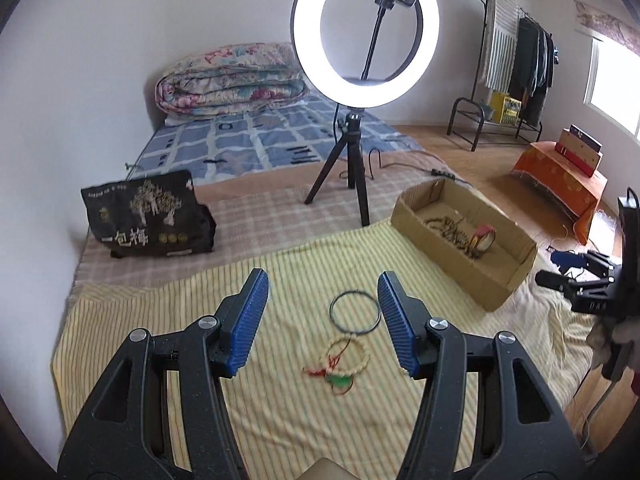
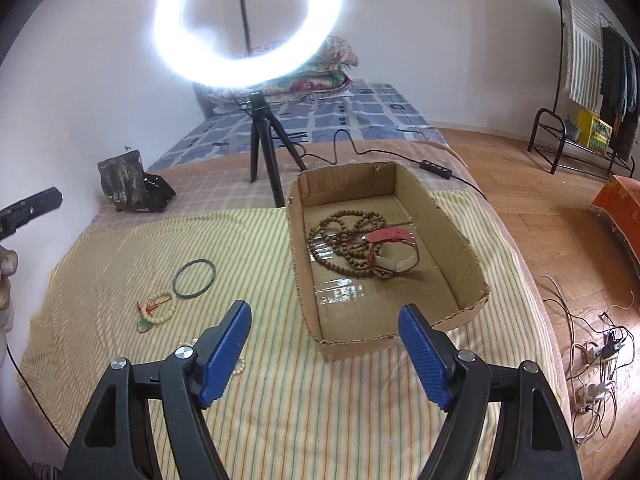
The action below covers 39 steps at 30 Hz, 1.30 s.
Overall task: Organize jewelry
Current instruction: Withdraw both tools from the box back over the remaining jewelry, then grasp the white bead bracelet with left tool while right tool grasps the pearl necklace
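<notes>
**Cardboard box holds some jewelry, two pieces lie on the cloth**

Left wrist view: the left gripper (image 1: pixel 322 300) is spread and empty above the dark bangle (image 1: pixel 355 311) and the pale bead bracelet (image 1: pixel 347 356), both on the striped cloth (image 1: pixel 132 320).

Right wrist view: the right gripper (image 2: pixel 326 326) is spread and empty before the cardboard box (image 2: pixel 460 240), where the brown bead necklace (image 2: pixel 340 240) and the red watch (image 2: pixel 394 250) lie.

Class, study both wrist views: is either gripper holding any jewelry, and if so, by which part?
Nothing is held. The left gripper and right gripper both stand open and empty above the striped cloth.

Ring light (image 2: pixel 248 24) glares; fisheye edges curve darkly
</notes>
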### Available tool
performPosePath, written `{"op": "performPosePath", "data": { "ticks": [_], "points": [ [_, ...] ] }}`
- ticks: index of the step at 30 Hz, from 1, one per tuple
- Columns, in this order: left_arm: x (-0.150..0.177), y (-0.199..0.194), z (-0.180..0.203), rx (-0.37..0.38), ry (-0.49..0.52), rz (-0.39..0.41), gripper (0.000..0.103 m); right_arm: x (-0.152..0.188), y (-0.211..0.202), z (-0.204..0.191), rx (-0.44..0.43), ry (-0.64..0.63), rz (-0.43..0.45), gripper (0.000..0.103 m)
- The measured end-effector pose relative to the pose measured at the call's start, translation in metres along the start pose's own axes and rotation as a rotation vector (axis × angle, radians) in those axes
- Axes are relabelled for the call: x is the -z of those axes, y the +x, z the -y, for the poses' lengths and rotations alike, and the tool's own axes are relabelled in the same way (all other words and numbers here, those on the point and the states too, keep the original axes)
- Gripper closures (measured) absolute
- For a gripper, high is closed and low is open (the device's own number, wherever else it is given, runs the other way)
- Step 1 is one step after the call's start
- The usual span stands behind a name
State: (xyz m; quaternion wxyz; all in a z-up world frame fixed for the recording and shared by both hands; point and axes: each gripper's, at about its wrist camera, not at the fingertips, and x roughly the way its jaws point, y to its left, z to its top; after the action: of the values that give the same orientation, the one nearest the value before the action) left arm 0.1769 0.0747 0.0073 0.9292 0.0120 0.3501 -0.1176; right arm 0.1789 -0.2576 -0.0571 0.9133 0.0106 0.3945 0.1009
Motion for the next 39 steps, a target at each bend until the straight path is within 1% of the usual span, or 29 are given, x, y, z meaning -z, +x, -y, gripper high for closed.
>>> {"op": "performPosePath", "data": {
  "ticks": [6, 10, 16, 20, 23, 26, 29, 36, 39],
  "points": [
    [0.036, 0.004, -0.012, 0.032, -0.041, -0.051, 0.045, 0.003, 0.011, -0.018, -0.045, -0.042, -0.063, 0.025],
    [0.056, 0.014, -0.014, 0.047, -0.036, -0.097, 0.045, 0.007, 0.021, -0.026, -0.074, -0.042, -0.105, 0.025],
    [0.067, 0.033, -0.012, 0.078, -0.028, -0.139, 0.045, 0.015, 0.038, -0.043, -0.098, -0.07, -0.157, 0.033],
    [0.075, 0.043, -0.011, 0.103, -0.031, -0.157, 0.045, 0.017, 0.048, -0.052, -0.122, -0.078, -0.181, 0.041],
    [0.089, 0.05, -0.008, 0.128, -0.026, -0.185, 0.045, 0.021, 0.054, -0.057, -0.129, -0.091, -0.196, 0.046],
    [0.104, 0.059, -0.002, 0.127, 0.002, -0.216, 0.045, 0.024, 0.06, -0.06, -0.131, -0.11, -0.209, 0.05],
    [0.114, 0.069, 0.002, 0.137, -0.001, -0.243, 0.054, 0.029, 0.067, -0.062, -0.142, -0.115, -0.229, 0.055],
    [0.12, 0.088, 0.006, 0.136, -0.016, -0.264, 0.054, 0.033, 0.081, -0.063, -0.161, -0.1, -0.263, 0.059],
    [0.118, 0.093, 0.004, 0.137, -0.031, -0.26, 0.054, 0.033, 0.085, -0.063, -0.161, -0.099, -0.266, 0.061]
  ]
}}
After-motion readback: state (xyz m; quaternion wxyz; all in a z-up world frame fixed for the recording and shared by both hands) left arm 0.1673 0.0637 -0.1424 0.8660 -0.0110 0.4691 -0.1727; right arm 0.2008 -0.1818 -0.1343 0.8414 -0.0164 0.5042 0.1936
